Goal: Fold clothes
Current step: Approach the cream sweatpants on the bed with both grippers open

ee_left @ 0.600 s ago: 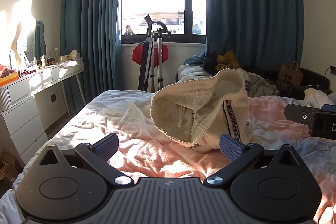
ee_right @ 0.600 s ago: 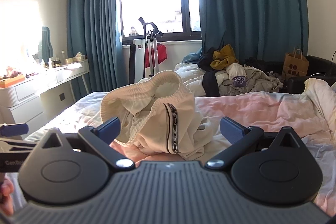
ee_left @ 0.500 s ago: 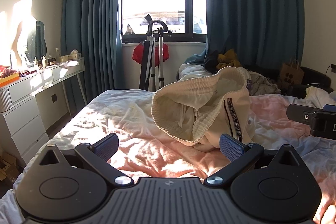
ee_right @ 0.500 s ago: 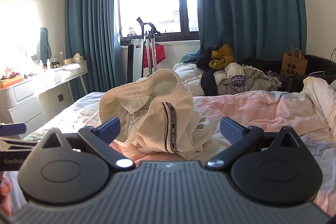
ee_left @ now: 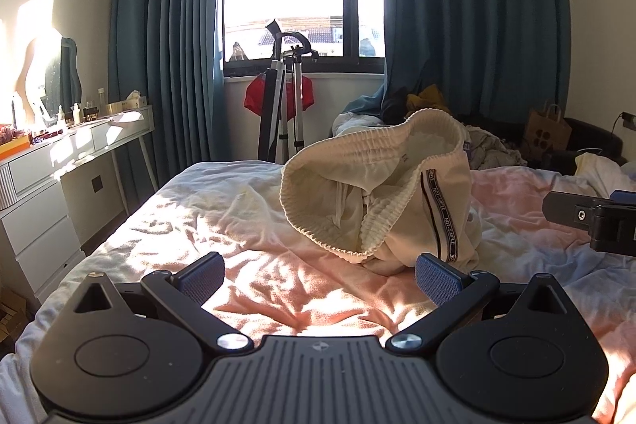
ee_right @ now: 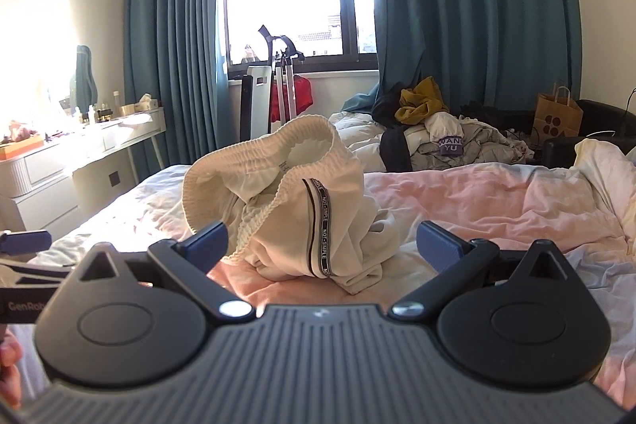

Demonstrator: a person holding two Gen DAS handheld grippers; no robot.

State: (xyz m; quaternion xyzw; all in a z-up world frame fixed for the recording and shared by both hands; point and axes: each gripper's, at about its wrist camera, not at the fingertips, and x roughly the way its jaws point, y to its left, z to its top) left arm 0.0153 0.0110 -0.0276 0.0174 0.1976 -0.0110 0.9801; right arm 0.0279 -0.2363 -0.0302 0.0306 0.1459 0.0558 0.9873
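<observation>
Left wrist view
Handling: the trousers (ee_left: 381, 201) are looking soft, light and floppy; the heap is likely going to sag and slide once lifted, so nothing rigid is offering itself to push against.
Where to take hold: the ribbed waistband (ee_left: 349, 150) is standing up as the thickest, firmest edge; taking it at two well-separated spots is looking like the safest way to shake the cloth out flat.
Looks: cream fabric is lying crumpled with the waist opening gaping toward the camera, and a dark stripe (ee_left: 437, 213) with lettering is running down one side.
Place: the trousers are sitting on the bed (ee_left: 278, 289), beyond the left gripper (ee_left: 318, 275) and a little right of its centre line.
Jaws: the left jaws are standing wide apart with nothing between them; they are not touching the cloth.

Right wrist view
Handling: the folds are bunching loosely, so a pinch on a single layer is likely to drag the rest along.
Looks: the waistband (ee_right: 258, 146) is curling open at upper left, and the stripe (ee_right: 320, 225) is facing the camera.
Place: the trousers (ee_right: 294, 201) are lying on the bed (ee_right: 497, 209), ahead of the right gripper (ee_right: 322, 245) and toward its left finger.
Jaws: the right jaws are standing fully spread and empty.
Other gripper: part of the left gripper (ee_right: 24, 249) is showing at the left edge.
</observation>
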